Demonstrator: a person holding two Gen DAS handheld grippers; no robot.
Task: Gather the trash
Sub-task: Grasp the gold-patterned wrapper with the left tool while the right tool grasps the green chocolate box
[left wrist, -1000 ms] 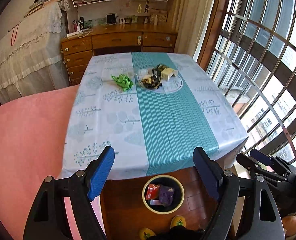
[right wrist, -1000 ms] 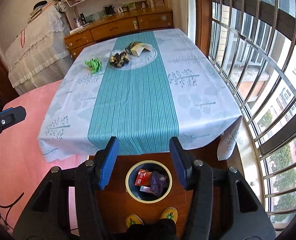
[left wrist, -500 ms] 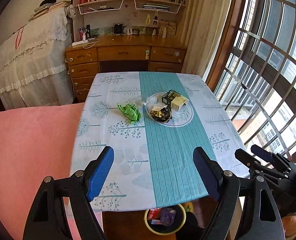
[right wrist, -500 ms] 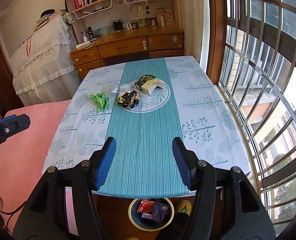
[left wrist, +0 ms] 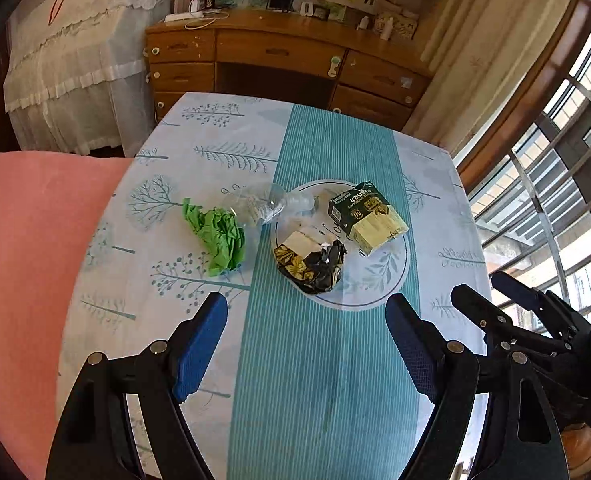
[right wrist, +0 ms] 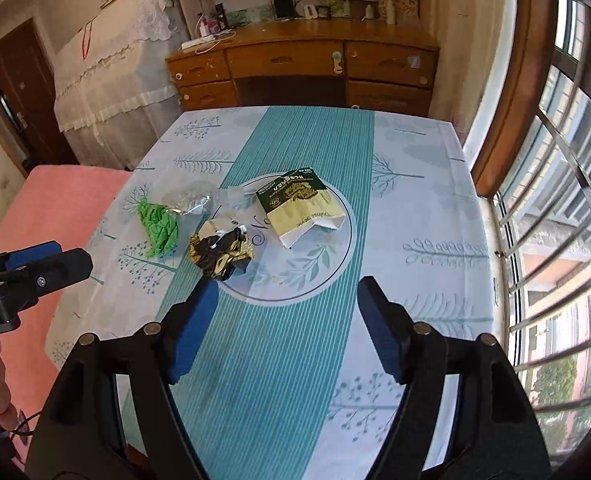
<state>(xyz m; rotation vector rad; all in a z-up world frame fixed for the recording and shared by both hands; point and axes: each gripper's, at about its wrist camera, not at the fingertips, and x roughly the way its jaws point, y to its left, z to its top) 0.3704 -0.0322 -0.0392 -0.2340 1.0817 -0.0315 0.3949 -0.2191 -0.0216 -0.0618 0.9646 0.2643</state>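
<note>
Trash lies in the middle of the table: a crumpled green paper [left wrist: 219, 238] [right wrist: 159, 229], a clear crushed plastic wrapper [left wrist: 261, 202] [right wrist: 189, 200], a black and gold crumpled wrapper [left wrist: 311, 262] [right wrist: 221, 252], and a green and cream carton [left wrist: 369, 216] [right wrist: 301, 206]. My left gripper [left wrist: 307, 344] is open and empty, above the table just short of the black wrapper. My right gripper [right wrist: 287, 324] is open and empty, near the same wrapper, right of the left gripper.
The table has a white tree-print cloth with a teal striped runner [left wrist: 319, 360]. A pink chair [left wrist: 23, 264] stands at the left. A wooden desk [left wrist: 279, 60] is behind the table. A barred window [right wrist: 567, 200] runs along the right.
Both grippers have moved forward over the table toward the trash. The bin on the floor has dropped out of view. Both stay open.
</note>
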